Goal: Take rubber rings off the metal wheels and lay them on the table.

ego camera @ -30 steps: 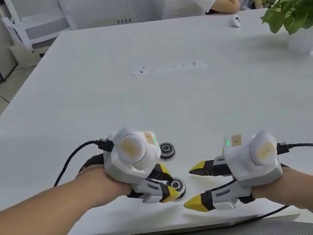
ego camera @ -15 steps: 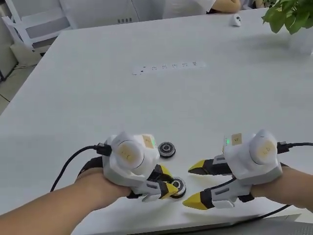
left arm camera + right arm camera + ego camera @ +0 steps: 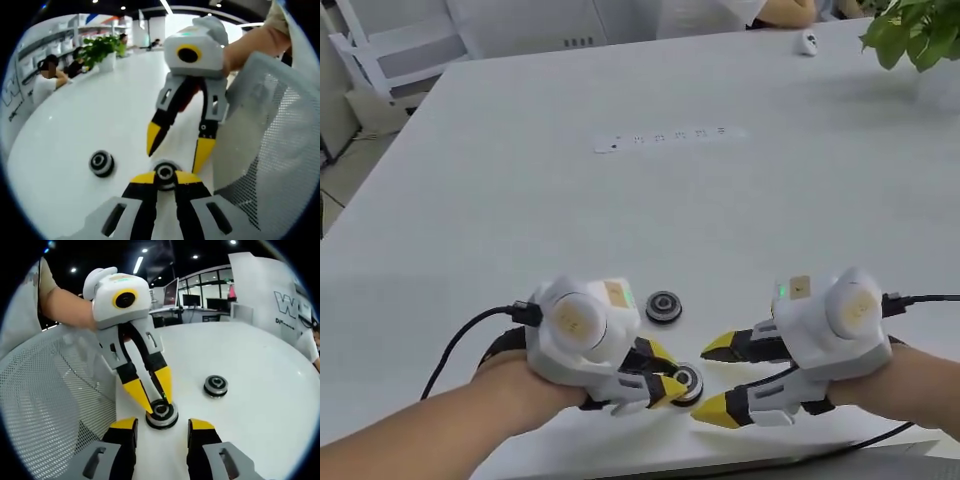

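The left gripper (image 3: pixel 665 372) has its yellow-tipped jaws drawn in tight on the near wheel (image 3: pixel 161 414). They pinch it from either side where it sits on the white table (image 3: pixel 770 200), close to the edge nearest the person. Facing it, the right gripper (image 3: pixel 162 426) has its jaws spread wide with nothing between them. Its tips sit just short of that same wheel, one to each side of it, and as far as I can tell they are not touching it. Seen along the left gripper's own jaws, the wheel is right at the tips, with the right gripper's two prongs just beyond it and pointing back toward it. The far wheel (image 3: pixel 663 306) lies on its own a little ahead of the left gripper's body, off to the side of its jaws and apart from both tools. From where I stand each wheel looks to have its dark rubber ring (image 3: pixel 651 308) still on, though the detail is small, and I can make out no loose ring on the tabletop. So I'd judge the job is barely started: one wheel is pinned and ready, and the empty gripper looks placed to catch the ring's edge. Both rings are still to be pulled off and laid down.
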Action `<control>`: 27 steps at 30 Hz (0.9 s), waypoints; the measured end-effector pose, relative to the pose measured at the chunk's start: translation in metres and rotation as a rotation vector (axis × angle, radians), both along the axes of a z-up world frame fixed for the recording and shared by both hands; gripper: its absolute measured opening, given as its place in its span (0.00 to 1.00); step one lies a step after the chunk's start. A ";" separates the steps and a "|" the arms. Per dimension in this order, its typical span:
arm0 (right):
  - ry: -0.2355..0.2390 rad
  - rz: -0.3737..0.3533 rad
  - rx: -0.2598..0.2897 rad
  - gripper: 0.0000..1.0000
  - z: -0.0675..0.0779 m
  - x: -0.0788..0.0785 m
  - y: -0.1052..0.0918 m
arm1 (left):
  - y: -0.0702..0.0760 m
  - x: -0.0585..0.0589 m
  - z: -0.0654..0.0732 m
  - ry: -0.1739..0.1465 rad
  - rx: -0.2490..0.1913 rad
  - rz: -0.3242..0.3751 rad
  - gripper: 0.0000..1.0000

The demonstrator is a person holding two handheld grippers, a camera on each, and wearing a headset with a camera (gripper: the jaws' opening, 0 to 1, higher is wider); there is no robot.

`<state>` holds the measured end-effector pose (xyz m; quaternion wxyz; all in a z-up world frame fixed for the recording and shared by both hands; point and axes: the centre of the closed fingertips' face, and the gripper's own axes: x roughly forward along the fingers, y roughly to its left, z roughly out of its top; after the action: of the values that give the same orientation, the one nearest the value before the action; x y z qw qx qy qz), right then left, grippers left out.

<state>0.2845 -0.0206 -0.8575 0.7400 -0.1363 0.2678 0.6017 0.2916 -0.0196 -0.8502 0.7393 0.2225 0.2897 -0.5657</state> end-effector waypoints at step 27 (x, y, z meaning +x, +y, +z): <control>0.000 -0.019 -0.005 0.20 -0.008 0.000 0.002 | 0.000 0.001 0.000 -0.001 -0.016 0.017 0.13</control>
<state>0.2842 -0.0188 -0.8651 0.7453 -0.1355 0.2706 0.5941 0.2924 -0.0200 -0.8503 0.7459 0.2141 0.2867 -0.5617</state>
